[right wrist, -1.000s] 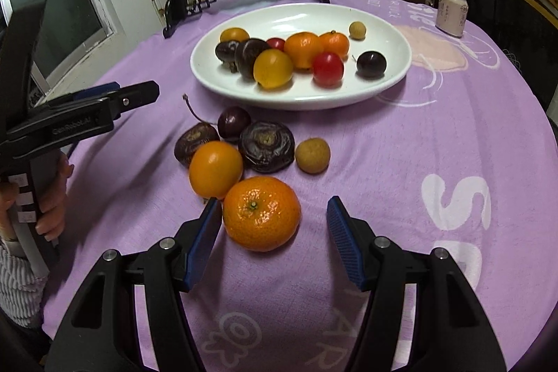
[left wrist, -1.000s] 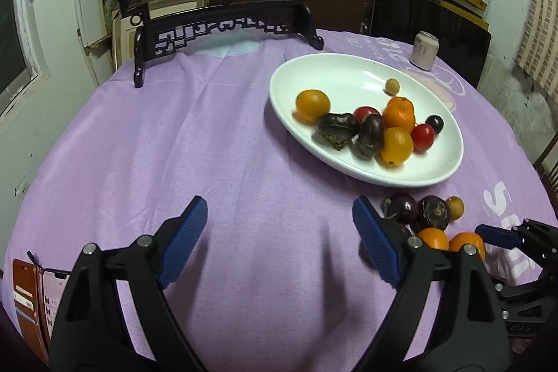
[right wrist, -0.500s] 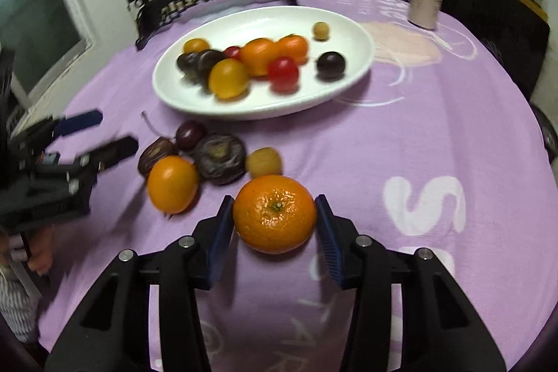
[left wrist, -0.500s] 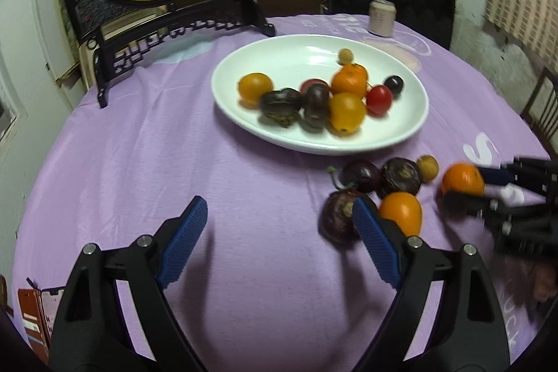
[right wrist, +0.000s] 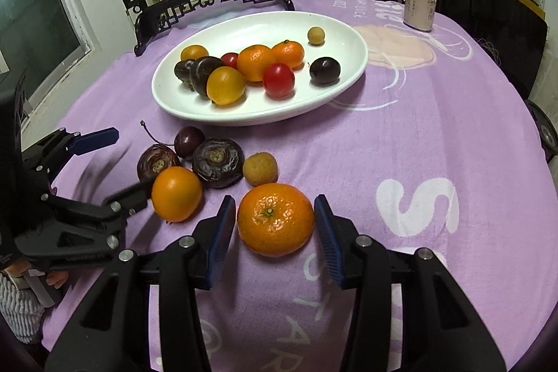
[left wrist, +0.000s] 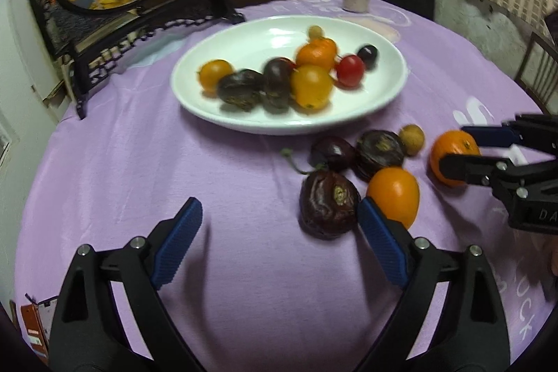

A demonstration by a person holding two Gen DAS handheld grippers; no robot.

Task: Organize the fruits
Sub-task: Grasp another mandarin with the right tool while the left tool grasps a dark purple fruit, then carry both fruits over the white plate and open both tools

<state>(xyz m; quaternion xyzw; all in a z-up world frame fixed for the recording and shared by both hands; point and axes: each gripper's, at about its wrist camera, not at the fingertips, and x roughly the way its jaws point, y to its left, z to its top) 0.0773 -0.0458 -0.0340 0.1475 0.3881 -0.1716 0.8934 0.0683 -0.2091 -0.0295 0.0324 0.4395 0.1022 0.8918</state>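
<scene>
The right hand-held gripper (right wrist: pixel 272 230) pinches a tangerine (right wrist: pixel 275 218) on the purple-clothed bench (right wrist: pixel 418 135), at 6 o'clock from the white fruit plate (right wrist: pixel 348 72); the left hand-held gripper (left wrist: pixel 279 243), its jaws just widened, stands spread and empty, a wrinkled dark fruit (left wrist: pixel 327 204) touching its right pad.

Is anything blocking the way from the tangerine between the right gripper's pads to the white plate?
Partly. The longan and wrinkled dark fruit lie on the cloth between the tangerine and the plate; lifting over them looks clear.
</scene>
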